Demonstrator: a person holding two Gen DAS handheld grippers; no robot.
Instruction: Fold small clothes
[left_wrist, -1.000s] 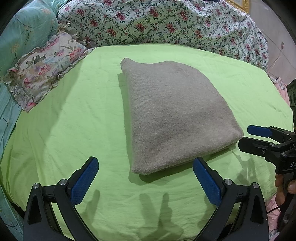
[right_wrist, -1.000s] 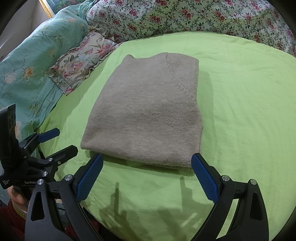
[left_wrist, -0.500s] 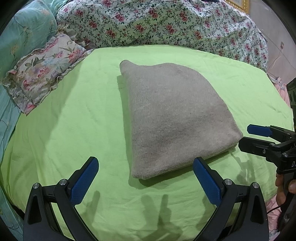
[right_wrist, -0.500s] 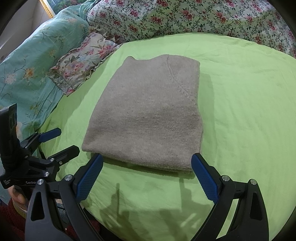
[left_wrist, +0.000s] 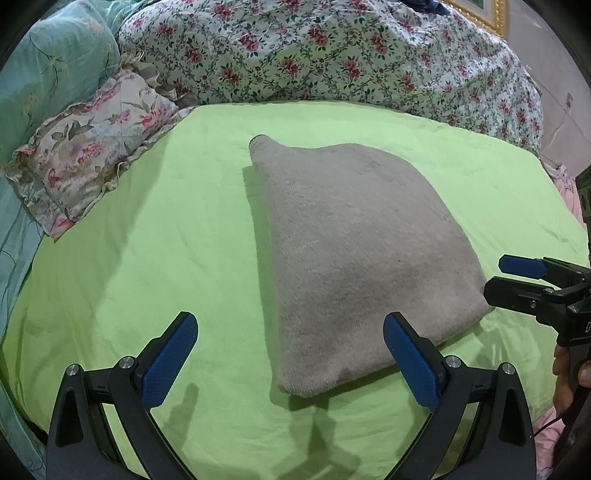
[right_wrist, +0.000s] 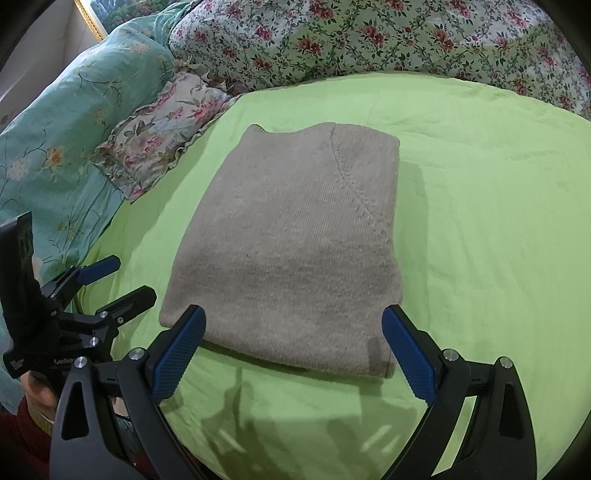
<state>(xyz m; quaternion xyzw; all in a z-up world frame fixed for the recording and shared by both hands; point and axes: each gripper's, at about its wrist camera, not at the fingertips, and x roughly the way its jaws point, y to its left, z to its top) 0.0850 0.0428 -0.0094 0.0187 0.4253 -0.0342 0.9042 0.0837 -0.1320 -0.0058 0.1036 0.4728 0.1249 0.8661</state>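
folded grey sweater on a green bed sheet, two grippers spread wide at its near edge

a grey knitted sweater (left_wrist: 354, 254) lies folded into a thick, roughly rectangular stack near the middle of a bright green sheet (left_wrist: 147, 266) spread over a bed. the left gripper (left_wrist: 291, 363) hovers at the near edge of the sheet with its blue-padded fingers spread wide apart, holding nothing; the sweater's near left corner sits between them. the right gripper (right_wrist: 293, 354) is likewise spread and holding nothing, its fingers framing the sweater's near edge. a diagonal seam runs across the sweater's top layer. a frilled floral pillow (right_wrist: 159, 136) rests at the sheet's far left corner, beside teal bedding (right_wrist: 66, 136). a flowered quilt (left_wrist: 332, 51) is heaped along the far edge
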